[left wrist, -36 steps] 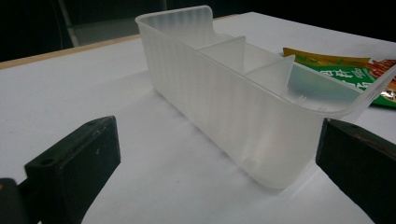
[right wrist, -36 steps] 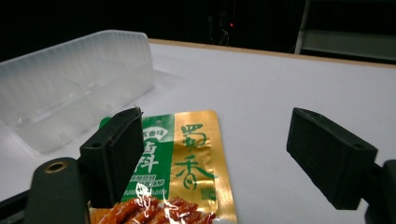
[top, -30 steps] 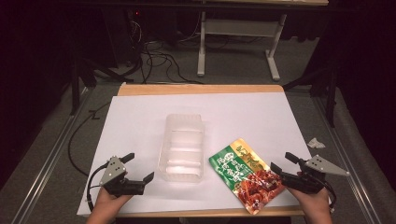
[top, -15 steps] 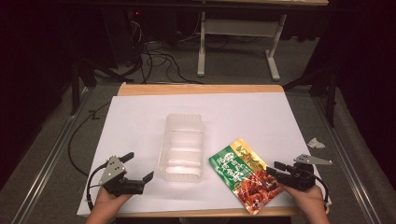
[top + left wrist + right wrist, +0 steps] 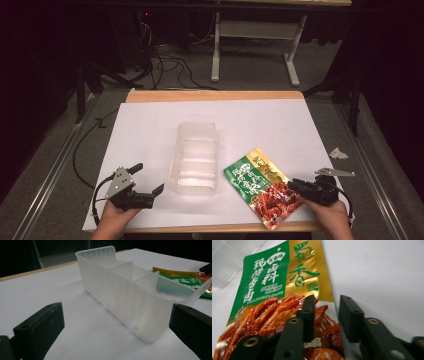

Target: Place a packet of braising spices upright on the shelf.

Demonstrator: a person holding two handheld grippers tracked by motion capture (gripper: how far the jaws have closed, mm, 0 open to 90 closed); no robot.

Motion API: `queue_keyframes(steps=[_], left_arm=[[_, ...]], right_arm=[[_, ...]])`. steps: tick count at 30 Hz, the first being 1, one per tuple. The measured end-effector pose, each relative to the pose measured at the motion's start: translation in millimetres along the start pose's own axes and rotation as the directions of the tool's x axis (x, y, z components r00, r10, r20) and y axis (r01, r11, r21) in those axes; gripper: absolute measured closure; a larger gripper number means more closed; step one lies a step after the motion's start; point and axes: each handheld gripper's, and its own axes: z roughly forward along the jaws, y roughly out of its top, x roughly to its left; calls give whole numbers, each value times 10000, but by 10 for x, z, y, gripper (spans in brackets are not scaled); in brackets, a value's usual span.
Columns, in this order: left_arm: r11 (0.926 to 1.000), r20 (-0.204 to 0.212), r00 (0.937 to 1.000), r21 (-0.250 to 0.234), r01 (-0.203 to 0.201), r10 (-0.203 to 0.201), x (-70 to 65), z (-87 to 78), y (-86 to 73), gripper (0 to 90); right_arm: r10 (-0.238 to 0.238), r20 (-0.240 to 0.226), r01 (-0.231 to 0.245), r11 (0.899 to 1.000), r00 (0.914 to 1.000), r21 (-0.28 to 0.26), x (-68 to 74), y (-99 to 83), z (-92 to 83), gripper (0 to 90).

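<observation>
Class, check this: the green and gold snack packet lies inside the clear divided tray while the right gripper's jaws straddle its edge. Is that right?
Not quite. The high view shows the snack packet flat on the white table cover beside the clear divided tray, not inside it. The right gripper does straddle its edge.

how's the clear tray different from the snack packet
The clear tray is see-through plastic with no print; the snack packet is opaque green and gold with printed food. The tray stands with raised walls and dividers inside; the packet lies flat. The tray sits square to the table edge, the packet at a slant. Both rest on the white sheet.
</observation>
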Motion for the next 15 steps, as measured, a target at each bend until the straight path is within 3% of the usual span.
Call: queue_keyframes(steps=[4,5,9,15], left_arm=[[10000,0,10000,9,-10,10,1,0,-1,5],[10000,2,10000,-8,-18,18,-2,0,-2,5],[10000,9,10000,12,-45,45,-2,-4,-2,5],[10000,-15,10000,-45,-49,49,7,-15,-2,5]], right_arm=[[-78,260,76,9999,9996,96,24,-4,-11,780],[-190,330,189,9998,9993,24,23,-6,-31,848],[-310,328,311,9995,9990,-26,68,-7,-66,900],[-513,442,511,9987,9977,54,117,-26,-97,900]])
